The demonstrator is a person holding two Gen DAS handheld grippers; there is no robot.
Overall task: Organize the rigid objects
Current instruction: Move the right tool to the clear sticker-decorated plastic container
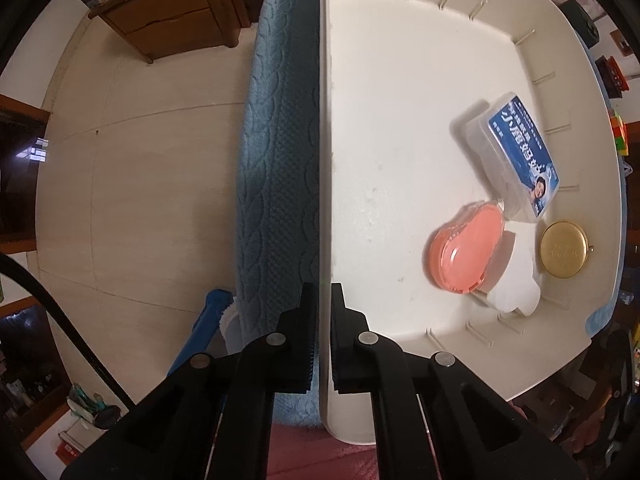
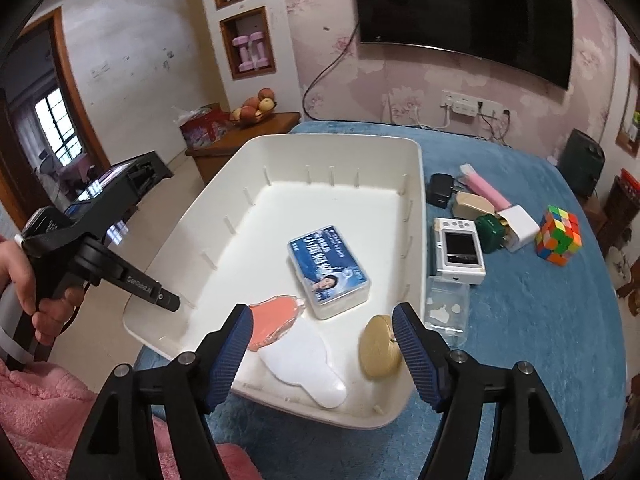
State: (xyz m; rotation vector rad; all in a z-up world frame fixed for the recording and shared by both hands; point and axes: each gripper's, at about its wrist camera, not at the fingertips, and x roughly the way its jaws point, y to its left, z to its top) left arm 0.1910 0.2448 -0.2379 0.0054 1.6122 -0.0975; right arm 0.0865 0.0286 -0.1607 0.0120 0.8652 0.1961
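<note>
A white plastic bin (image 1: 400, 120) stands on a blue cloth. My left gripper (image 1: 324, 336) points down and is shut on the bin's side wall, one finger outside and one inside. In the bin lie a clear box with a blue label (image 1: 520, 160), a coral oval case (image 1: 466, 250), a flat white piece (image 1: 516, 276) and a round gold tin (image 1: 564, 249). My right gripper (image 2: 324, 340) hangs open over the bin's near end, with the white piece (image 2: 304, 360) and the gold tin (image 2: 380, 352) below its gap. Nothing is held in it. A hand holds the left gripper (image 2: 170, 302) at the bin's (image 2: 320, 200) left rim.
Right of the bin on the blue cloth (image 2: 540, 340) lie a white camera (image 2: 460, 252), a clear case (image 2: 446, 308), a green plug (image 2: 490, 232), a white charger (image 2: 520, 226), a colour cube (image 2: 558, 236), a black adapter (image 2: 440, 192) and a pink tube (image 2: 486, 188). A wooden cabinet (image 1: 168, 20) stands on the floor.
</note>
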